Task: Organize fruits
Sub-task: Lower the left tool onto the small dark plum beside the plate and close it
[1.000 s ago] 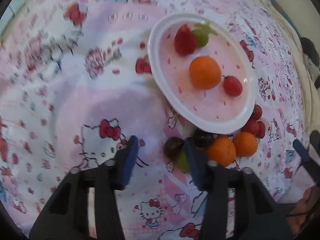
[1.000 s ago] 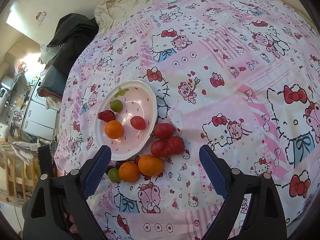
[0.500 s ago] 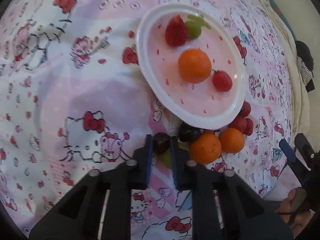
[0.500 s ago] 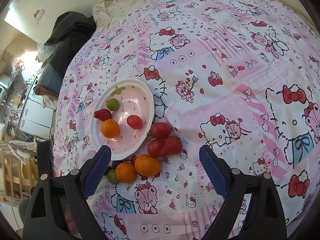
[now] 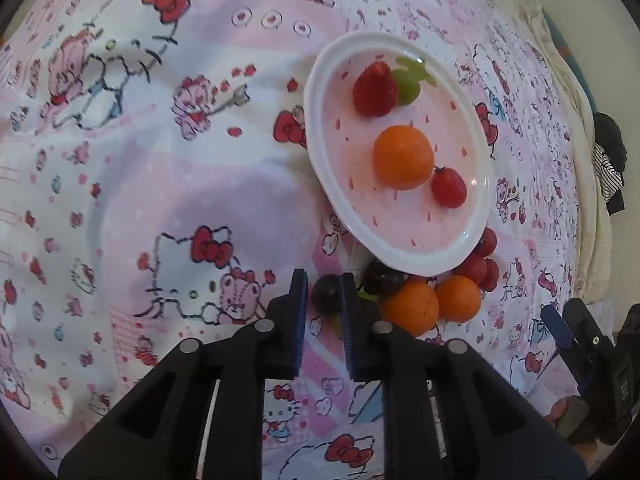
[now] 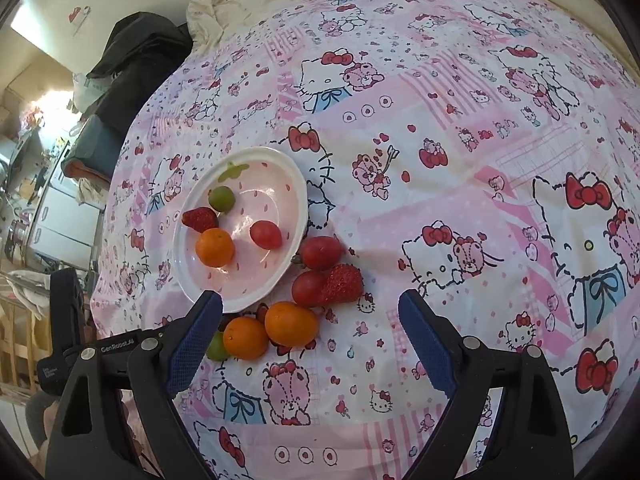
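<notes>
Left tongs [image 5: 323, 292] clamp a dark grape [image 5: 326, 293]; right tongs [image 6: 310, 312] gape apart.

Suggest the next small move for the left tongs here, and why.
Probably lift straight up a little. The left tongs are shut on the dark grape, which sits just off the plate beside another dark grape and two oranges. Rising first should clear the plate rim before carrying it over the fruit already there. The right tongs are open, holding nothing.
</notes>
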